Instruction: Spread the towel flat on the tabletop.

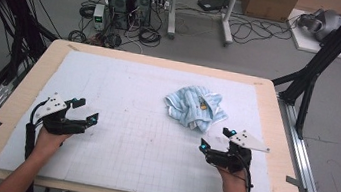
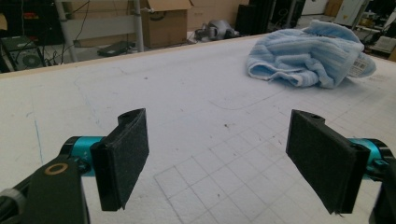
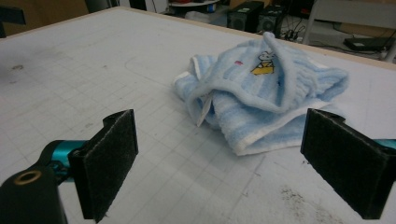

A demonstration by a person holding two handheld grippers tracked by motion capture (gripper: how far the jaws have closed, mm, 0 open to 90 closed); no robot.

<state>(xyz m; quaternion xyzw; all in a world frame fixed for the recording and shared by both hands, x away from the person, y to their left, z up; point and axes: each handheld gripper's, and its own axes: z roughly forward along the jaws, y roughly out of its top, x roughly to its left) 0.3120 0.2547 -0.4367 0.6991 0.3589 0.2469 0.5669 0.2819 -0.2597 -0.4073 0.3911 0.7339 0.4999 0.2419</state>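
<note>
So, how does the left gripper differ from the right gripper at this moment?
The right gripper sits just beside the crumpled blue towel; the left gripper is far from it, across the white mat. The towel looms close ahead of the right gripper and small and distant ahead of the left. Both are open and hold nothing.

— What carried it all?

— A wooden table (image 1: 279,136), pale at the rim, with a white gridded mat (image 1: 129,120) laid over nearly the whole top (only a narrow border of wood showed round it).

— And on the mat?

— A crumpled light-blue towel (image 1: 196,108), lying right of the middle and nearer the far edge than the near one. It had white trim, a small cartoon print and a tag. Some dark specks marked the mat beside it.
</note>
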